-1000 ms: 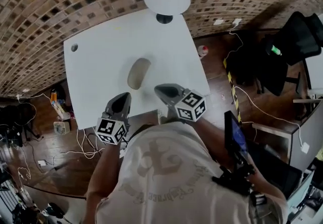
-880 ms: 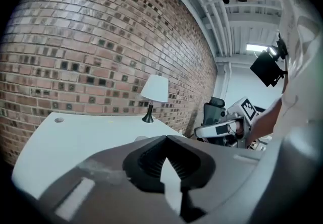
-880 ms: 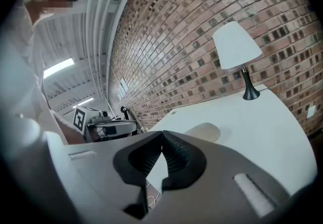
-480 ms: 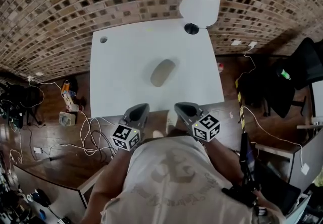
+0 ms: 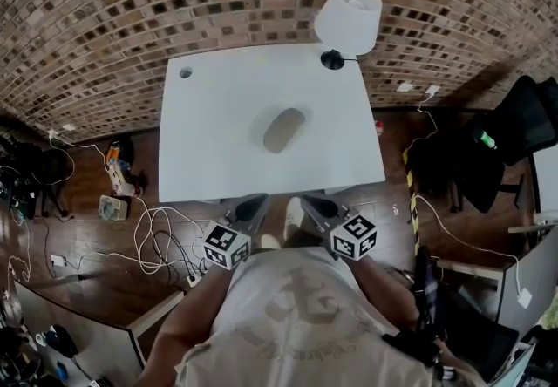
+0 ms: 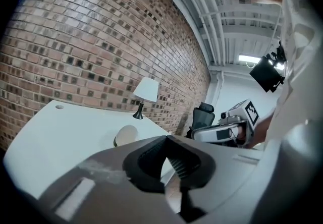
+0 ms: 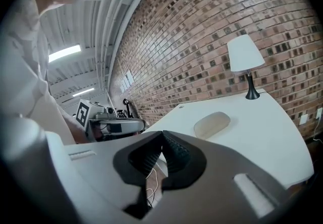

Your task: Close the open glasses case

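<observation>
A beige oval glasses case (image 5: 284,129) lies near the middle of the white table (image 5: 218,159), and its lid looks down. The same case (image 6: 125,135) shows in the left gripper view, and the case (image 7: 212,123) also shows in the right gripper view. My left gripper (image 5: 253,207) and right gripper (image 5: 316,205) hang side by side off the table's front edge, close to the person's chest and well short of the case. The left gripper (image 6: 166,140) is shut with nothing in it. The right gripper (image 7: 162,134) has its pads meeting at the tip, also with nothing held.
A white lamp (image 5: 347,19) stands at the table's far right corner. A cable hole (image 5: 186,73) sits at the far left corner. Loose cables (image 5: 157,237) lie on the wooden floor at the left, and a black office chair (image 5: 514,132) stands at the right. A brick wall runs behind the table.
Both grippers have drawn back from over the table's front edge toward the person's body. The view has pulled back with them. The case has not moved.
</observation>
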